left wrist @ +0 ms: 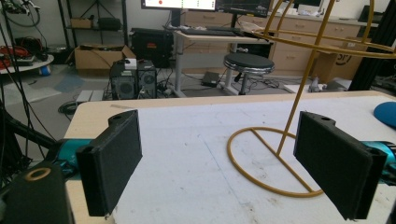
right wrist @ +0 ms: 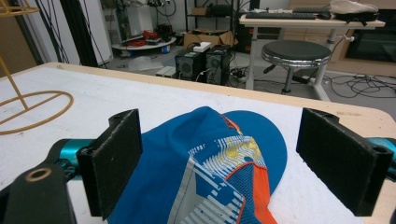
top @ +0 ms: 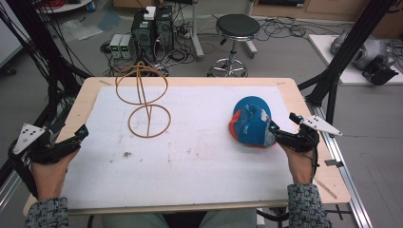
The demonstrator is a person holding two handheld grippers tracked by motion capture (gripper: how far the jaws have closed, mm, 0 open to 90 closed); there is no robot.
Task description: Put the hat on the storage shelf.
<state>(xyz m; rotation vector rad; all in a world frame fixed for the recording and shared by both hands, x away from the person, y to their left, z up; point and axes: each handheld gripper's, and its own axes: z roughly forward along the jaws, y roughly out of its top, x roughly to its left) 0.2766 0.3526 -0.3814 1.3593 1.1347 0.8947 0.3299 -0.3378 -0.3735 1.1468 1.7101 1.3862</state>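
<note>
Your left hand-held gripper (top: 81, 133) rests at the left edge of the tabletop (top: 190, 156), and its jaws stand wide apart with nothing between them. In the left gripper view, the yellow wire stand (left wrist: 280, 158) is ahead of these jaws, upright on its ring base. Your right hand-held gripper (top: 280, 127) is at the right side, also wide open, with its jaws on both sides of the near part of the blue cap (top: 251, 122). The cap (right wrist: 210, 172) lies on the white sheet, well apart from the stand (top: 145, 102); whether the jaws touch it, I cannot tell.
</note>
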